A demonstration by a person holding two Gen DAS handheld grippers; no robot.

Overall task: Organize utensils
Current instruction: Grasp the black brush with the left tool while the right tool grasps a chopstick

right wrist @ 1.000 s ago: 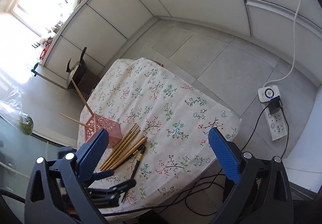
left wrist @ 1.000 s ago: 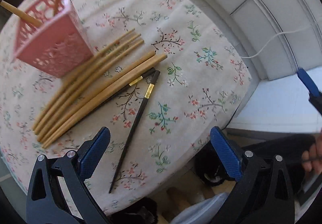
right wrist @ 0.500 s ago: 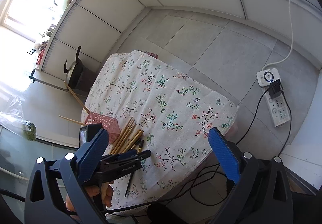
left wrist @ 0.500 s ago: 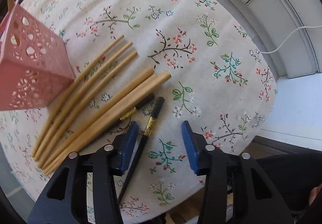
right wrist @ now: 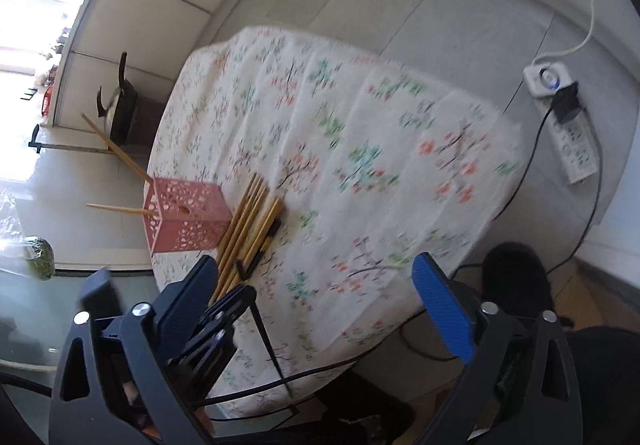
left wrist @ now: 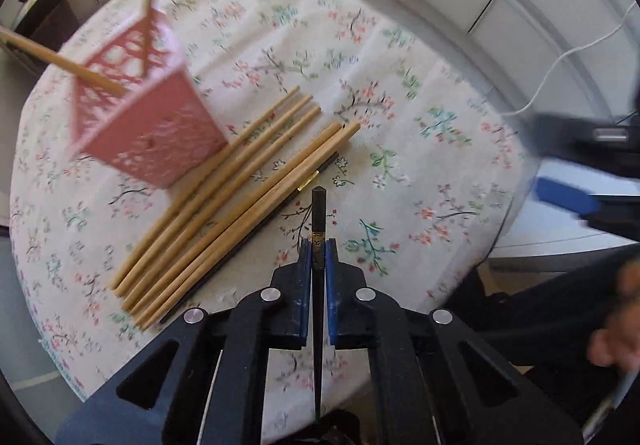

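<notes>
My left gripper [left wrist: 318, 245] is shut on a black chopstick [left wrist: 318, 213] with a gold band and holds it above the table, near the front edge. Several bamboo chopsticks [left wrist: 224, 201] and a second black chopstick [left wrist: 248, 241] lie side by side on the floral tablecloth [left wrist: 400, 149]. A pink perforated holder [left wrist: 148, 125] with two bamboo chopsticks in it stands to their left. My right gripper [right wrist: 316, 309] is open and empty, off the table's near edge. In the right wrist view the left gripper [right wrist: 224, 309] shows with the black chopstick [right wrist: 268, 345].
A power strip [right wrist: 568, 125] and cables lie on the tiled floor right of the table. A dark pot [right wrist: 120, 105] stands beyond the table's far left corner. A white wall runs behind the table.
My left gripper has closed on the loose black chopstick and lifted it off the cloth. My right gripper has come lower and closer to the table.
</notes>
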